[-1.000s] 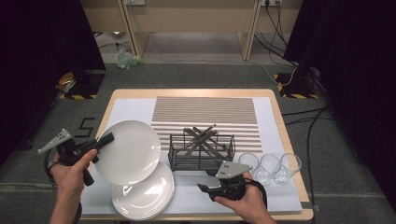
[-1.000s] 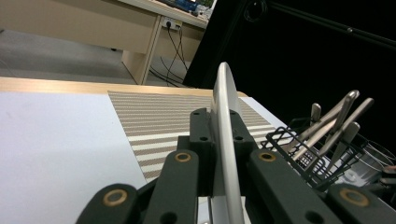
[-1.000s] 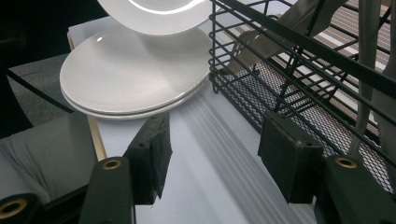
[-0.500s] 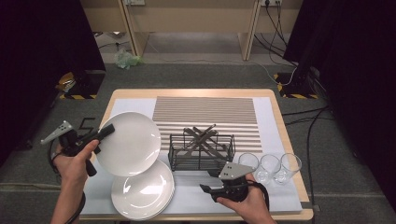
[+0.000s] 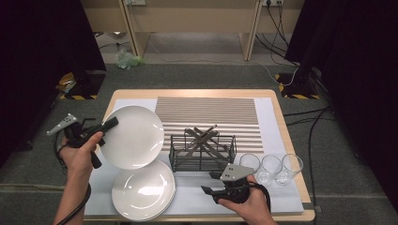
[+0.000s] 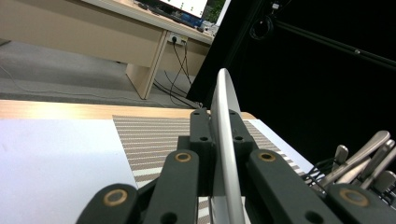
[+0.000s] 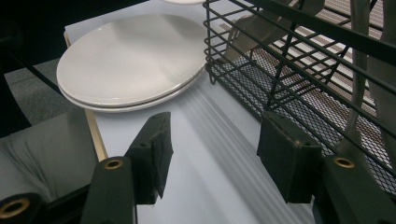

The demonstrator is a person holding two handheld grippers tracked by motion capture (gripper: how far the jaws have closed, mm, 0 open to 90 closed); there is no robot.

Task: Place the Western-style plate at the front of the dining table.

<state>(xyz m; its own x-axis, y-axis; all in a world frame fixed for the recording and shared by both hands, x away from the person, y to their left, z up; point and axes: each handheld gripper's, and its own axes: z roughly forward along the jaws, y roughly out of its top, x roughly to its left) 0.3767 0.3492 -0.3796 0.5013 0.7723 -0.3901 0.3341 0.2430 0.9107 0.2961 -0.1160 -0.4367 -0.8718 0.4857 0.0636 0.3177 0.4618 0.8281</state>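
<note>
Wooden table (image 5: 286,140), white sheet (image 5: 277,122) covering most of it. Striped mat (image 5: 206,110) at far centre. Wire basket (image 5: 202,153) mid-table, plate stack (image 5: 143,190) near left, 3 glasses (image 5: 272,168) near right.

Glossy plate (image 5: 132,136) (glazed ceramic), smooth.

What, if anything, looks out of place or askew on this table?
Nothing stands out. The left claw holds a round white plate by its rim above the stack of white plates; three clear glasses stand upright.
</note>
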